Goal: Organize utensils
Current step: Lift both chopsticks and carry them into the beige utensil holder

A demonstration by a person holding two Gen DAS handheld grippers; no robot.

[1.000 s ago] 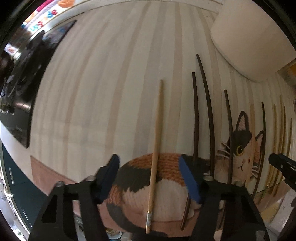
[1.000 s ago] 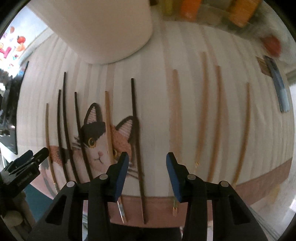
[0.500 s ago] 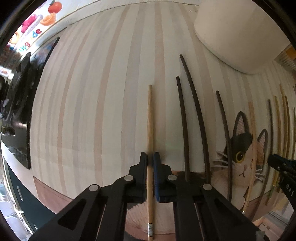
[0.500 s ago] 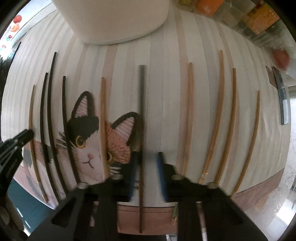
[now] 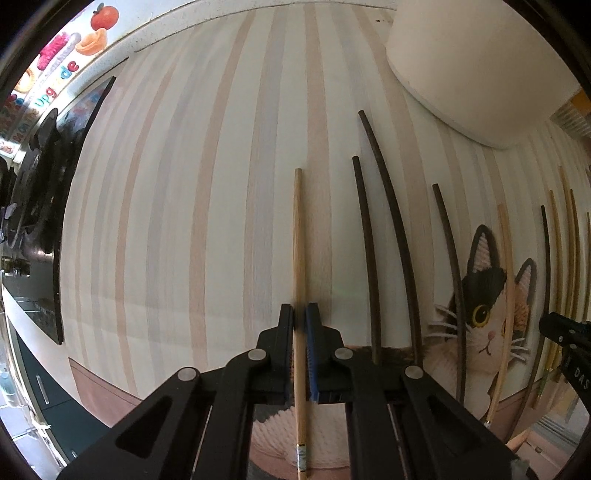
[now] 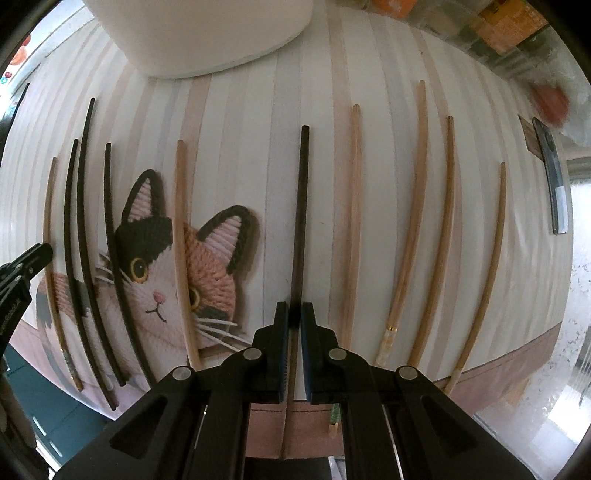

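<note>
Several chopsticks lie in a row on a striped placemat (image 5: 221,184) with a cat picture (image 6: 159,266). My left gripper (image 5: 300,317) is shut on a light wooden chopstick (image 5: 298,236) at the left end of the row. My right gripper (image 6: 294,314) is shut on a dark chopstick (image 6: 302,206) in the middle of the row. Dark chopsticks (image 5: 388,221) lie right of the left gripper. Light chopsticks (image 6: 417,206) lie right of the right gripper. A light chopstick (image 6: 181,236) crosses the cat's face.
A large white round container (image 5: 480,66) stands at the far edge of the mat, also in the right wrist view (image 6: 207,33). A black appliance (image 5: 37,206) is at the left. Packages and a dark flat object (image 6: 552,177) lie at the right.
Both grippers went from open to shut, each closing on a chopstick: the left on the light one, the right on the dark one. Both views shifted slightly forward.
</note>
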